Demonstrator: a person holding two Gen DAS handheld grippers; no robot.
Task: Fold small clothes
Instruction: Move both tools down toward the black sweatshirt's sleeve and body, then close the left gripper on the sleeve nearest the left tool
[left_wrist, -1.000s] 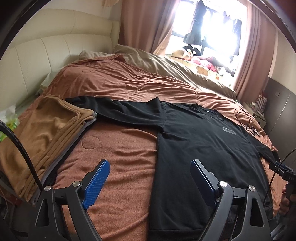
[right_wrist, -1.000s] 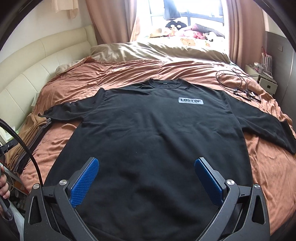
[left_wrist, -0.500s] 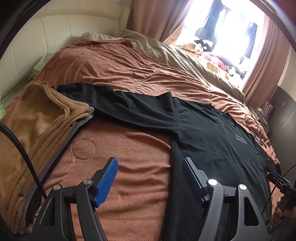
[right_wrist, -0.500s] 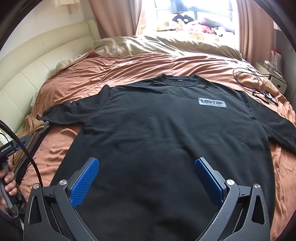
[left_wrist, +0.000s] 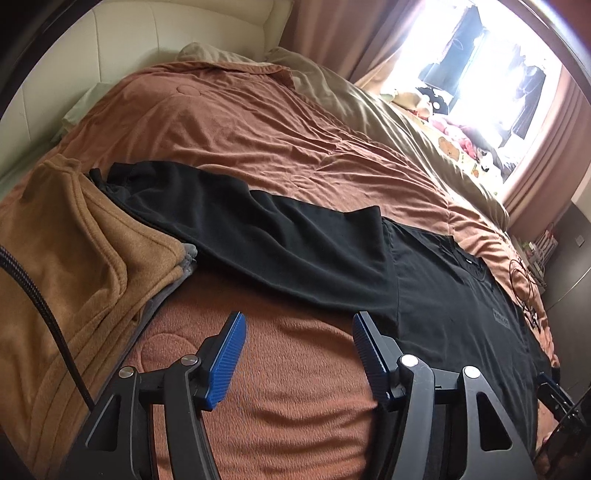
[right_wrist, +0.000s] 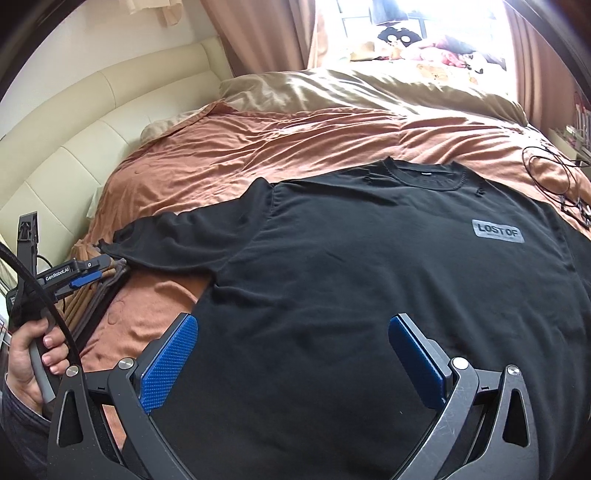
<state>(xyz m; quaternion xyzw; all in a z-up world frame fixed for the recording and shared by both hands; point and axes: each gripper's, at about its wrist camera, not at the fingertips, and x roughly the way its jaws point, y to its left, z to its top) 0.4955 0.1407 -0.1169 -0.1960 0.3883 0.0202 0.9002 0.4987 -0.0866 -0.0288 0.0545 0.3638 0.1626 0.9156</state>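
2 wrist cameras, both low and close over the bed (left_wrist: 258, 147).

The left view faces the black shirt's (left_wrist: 461, 314) sleeve from its side; the right view looks straight up the shirt (headboard (right_wrist: 92, 147) upper left). Both share shirt and window.

One black shirt (right_wrist: 369, 295) flat on the bed (right_wrist: 295, 147), one folded brown pile (left_wrist: 66, 277) beside its sleeve, two tongs (left_wrist: 295, 354) (right_wrist: 291, 358).
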